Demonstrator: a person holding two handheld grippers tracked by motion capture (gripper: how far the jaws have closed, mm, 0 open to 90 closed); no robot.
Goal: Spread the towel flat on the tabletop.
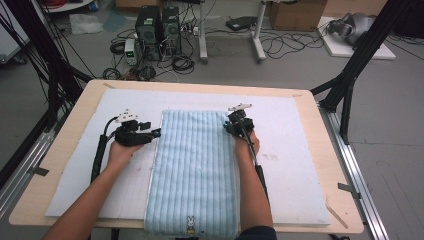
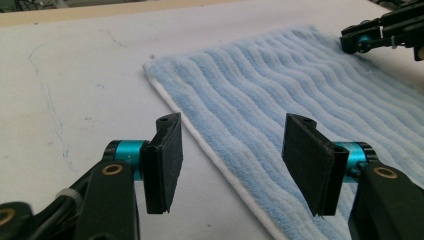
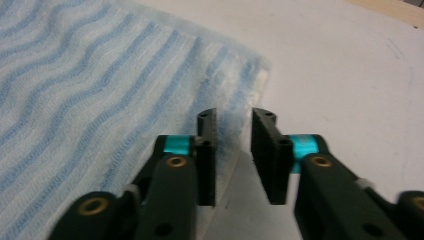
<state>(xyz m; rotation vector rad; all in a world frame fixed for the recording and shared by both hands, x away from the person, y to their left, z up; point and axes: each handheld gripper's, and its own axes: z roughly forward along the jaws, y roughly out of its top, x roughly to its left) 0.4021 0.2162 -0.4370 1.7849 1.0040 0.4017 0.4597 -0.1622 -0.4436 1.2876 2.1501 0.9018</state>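
The white mat point(image 1: 300, 150) lay bare to the right of the blue towel point(image 1: 192, 170) and along its far edge, leaving open passage there. On the left, the strip of mat beside the towel was taken up by the left gripper point(image 1: 155, 133) and its forearm. The right gripper point(image 1: 231, 125) stood over the towel's far right corner, blocking that approach.

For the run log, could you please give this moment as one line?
towel: flat on mat | left claw: open, at towel edge | right claw: open, straddling far corner
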